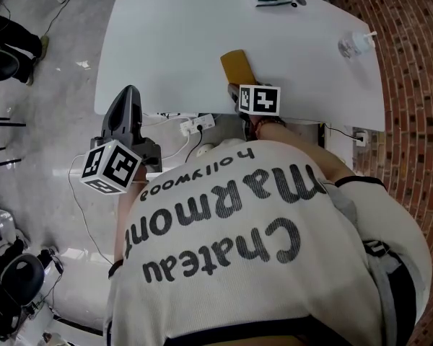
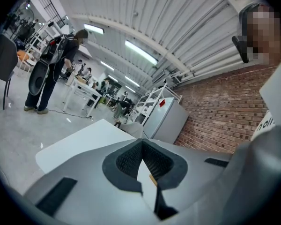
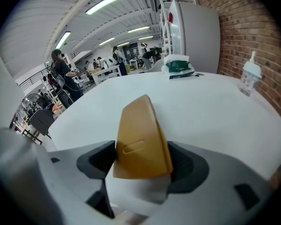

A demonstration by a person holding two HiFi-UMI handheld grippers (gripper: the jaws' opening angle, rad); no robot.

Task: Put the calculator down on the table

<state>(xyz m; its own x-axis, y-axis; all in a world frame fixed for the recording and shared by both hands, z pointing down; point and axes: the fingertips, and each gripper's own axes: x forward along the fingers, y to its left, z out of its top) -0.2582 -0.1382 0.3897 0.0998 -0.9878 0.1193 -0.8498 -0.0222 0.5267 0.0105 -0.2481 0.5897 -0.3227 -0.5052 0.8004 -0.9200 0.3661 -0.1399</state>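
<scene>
- One white table (image 1: 202,34) is seen from above.
- Left gripper (image 2: 141,144) is held beside the table's edge, its jaws pressed together with nothing between.
- Right gripper (image 3: 141,163) is held at the near edge, jaws spread.
- Yellow calculator (image 3: 140,135) is set on the table between those jaws, unpinched.

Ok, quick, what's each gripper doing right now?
Left gripper: closed, empty.
Right gripper: open, calculator loose between its pads, resting on the table.
</scene>
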